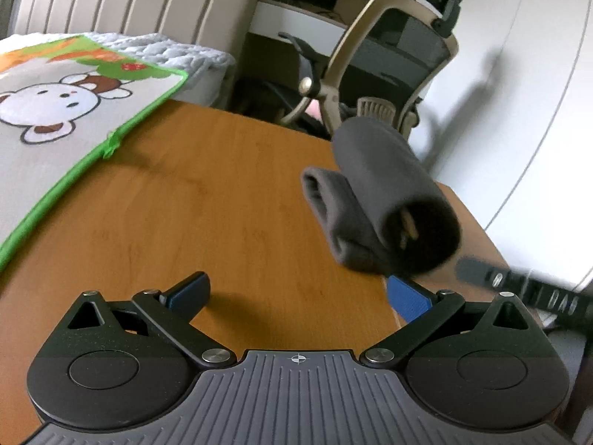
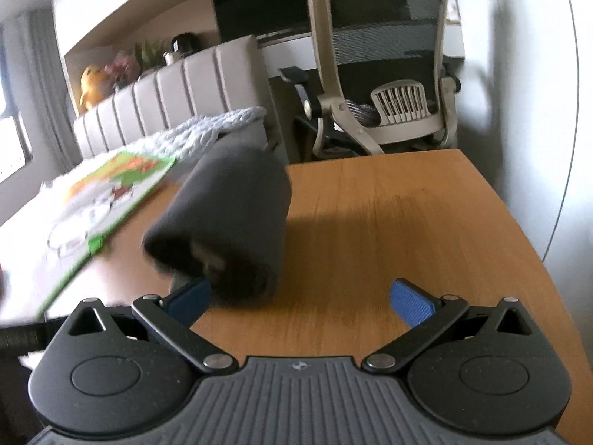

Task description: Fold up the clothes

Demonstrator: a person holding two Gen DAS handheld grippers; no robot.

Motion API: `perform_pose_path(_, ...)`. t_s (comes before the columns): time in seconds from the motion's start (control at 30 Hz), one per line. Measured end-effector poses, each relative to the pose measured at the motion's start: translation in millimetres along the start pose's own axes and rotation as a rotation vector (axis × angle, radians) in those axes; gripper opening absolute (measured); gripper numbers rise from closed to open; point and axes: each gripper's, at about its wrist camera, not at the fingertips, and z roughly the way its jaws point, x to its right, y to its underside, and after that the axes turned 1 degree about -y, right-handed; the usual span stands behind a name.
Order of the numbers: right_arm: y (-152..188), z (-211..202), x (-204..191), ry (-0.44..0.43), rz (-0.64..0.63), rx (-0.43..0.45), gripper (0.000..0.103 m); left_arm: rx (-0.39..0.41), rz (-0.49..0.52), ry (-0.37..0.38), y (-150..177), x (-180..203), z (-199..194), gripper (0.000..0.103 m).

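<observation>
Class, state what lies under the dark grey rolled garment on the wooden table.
The dark grey rolled garment rests on the bare wooden table. Its tube opening shows something pale inside, too blurred to identify. The surface directly beneath it is covered.

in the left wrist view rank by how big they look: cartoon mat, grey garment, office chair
1. cartoon mat, partly cut off by the frame
2. office chair, though it stands farther away
3. grey garment, roughly folded, blurred

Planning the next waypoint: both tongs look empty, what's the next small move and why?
Probably ease the right tongs left and close on the grey garment. Both it and the left tongs are open and empty, and the garment sits bunched on the wooden table by the right tongs' left finger.
</observation>
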Motion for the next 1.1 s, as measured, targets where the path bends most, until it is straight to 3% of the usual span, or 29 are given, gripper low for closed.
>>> perform_pose_path(0.1,17.1,-17.0,-7.9,0.024,-0.041,-0.009,0.103,0.027,0.062,-0.019,12.3,14.1,-16.4,0.103)
perform_pose_path(0.27,40.6,-59.2,-8.0,0.035,-0.029,0.079,0.103,0.002,0.192,-0.112,35.4,40.3,-36.6,0.103)
perform_pose_path(0.37,47.6,-70.1,-8.6,0.043,-0.025,0.089,0.103,0.011,0.218,-0.137,45.1,47.5,-47.3,0.103)
perform_pose_path(0.67,59.5,-88.1,-14.7,0.091,-0.041,0.083,0.103,0.023,0.206,-0.185,53.6,46.9,-58.3,0.103)
perform_pose_path(1.1,61.2,-84.3,-12.8,0.092,-0.043,0.048,0.103,-0.038,0.155,-0.17,51.4,36.4,-50.3,0.103)
